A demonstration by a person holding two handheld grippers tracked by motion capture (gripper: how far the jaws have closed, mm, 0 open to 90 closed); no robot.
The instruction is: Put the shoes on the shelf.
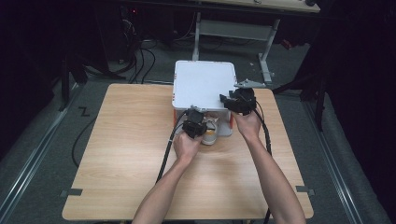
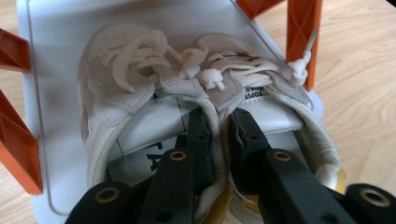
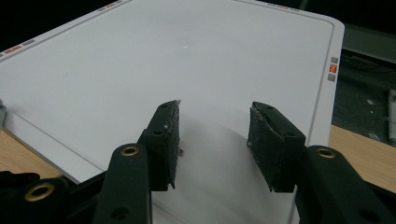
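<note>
A pair of cream lace-up shoes, the left one (image 2: pixel 121 79) and the right one (image 2: pixel 261 79), lies side by side on the white lower shelf (image 2: pixel 60 56) of a small rack. My left gripper (image 2: pixel 219 121) has one jaw inside each shoe and is shut on their two touching inner walls. From above, the left gripper (image 1: pixel 194 127) sits at the rack's front opening with a shoe (image 1: pixel 211 133) poking out beside it. My right gripper (image 3: pixel 215 135) hovers open over the rack's white top panel (image 3: pixel 163 56), near its right front corner (image 1: pixel 229 100), with nothing between its jaws.
The rack (image 1: pixel 201 84) stands at the far edge of the wooden table (image 1: pixel 130 140), on orange supports (image 2: pixel 303 32). Another orange support (image 2: pixel 16 144) flanks the shoes on the other side. Cables trail from both grippers toward the person. Bare wood lies left and in front.
</note>
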